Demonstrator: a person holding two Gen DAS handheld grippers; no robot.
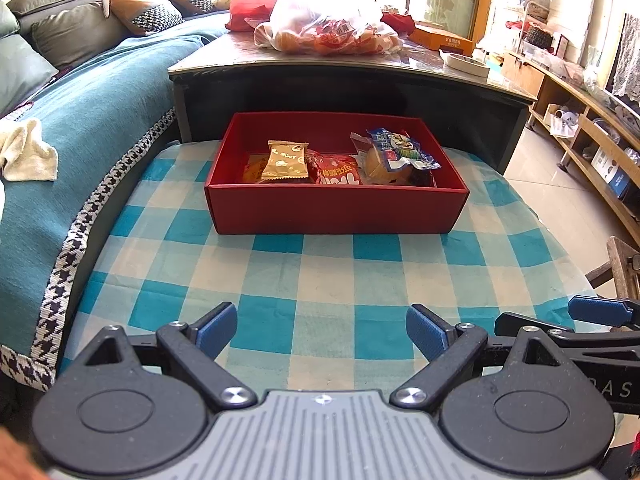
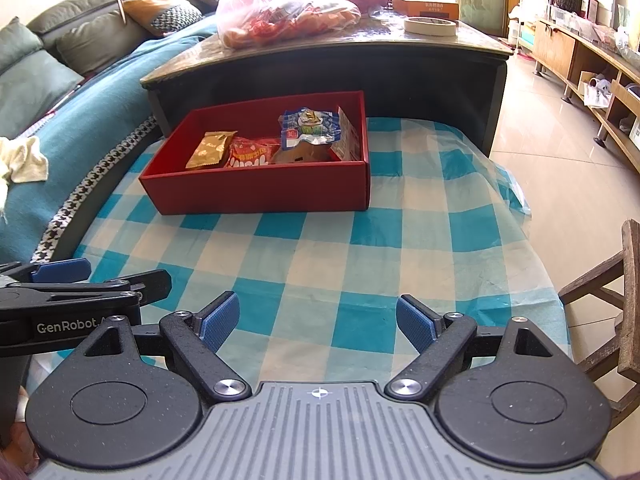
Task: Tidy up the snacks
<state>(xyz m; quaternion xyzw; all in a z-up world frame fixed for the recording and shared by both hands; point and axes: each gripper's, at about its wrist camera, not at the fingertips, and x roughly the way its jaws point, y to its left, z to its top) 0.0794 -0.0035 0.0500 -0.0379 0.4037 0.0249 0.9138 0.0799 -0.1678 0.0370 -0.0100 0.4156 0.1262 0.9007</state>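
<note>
A red box (image 1: 336,210) (image 2: 256,190) sits at the far side of a blue-and-white checked cloth (image 1: 320,272) (image 2: 340,256). It holds a gold packet (image 1: 286,160) (image 2: 210,150), a red packet (image 1: 338,170) (image 2: 250,154), a blue-and-white packet (image 1: 400,148) (image 2: 310,126) and a brown bun (image 1: 380,168) (image 2: 304,154). My left gripper (image 1: 322,332) is open and empty, low over the cloth's near side. My right gripper (image 2: 318,322) is open and empty, beside it to the right.
A dark coffee table (image 1: 400,64) (image 2: 360,48) stands behind the box with plastic bags of snacks (image 1: 328,24) (image 2: 284,4), an orange box (image 1: 442,38) and a tape roll (image 2: 430,25). A sofa with a teal cover (image 1: 80,120) lies left. A wooden chair (image 2: 624,292) stands right.
</note>
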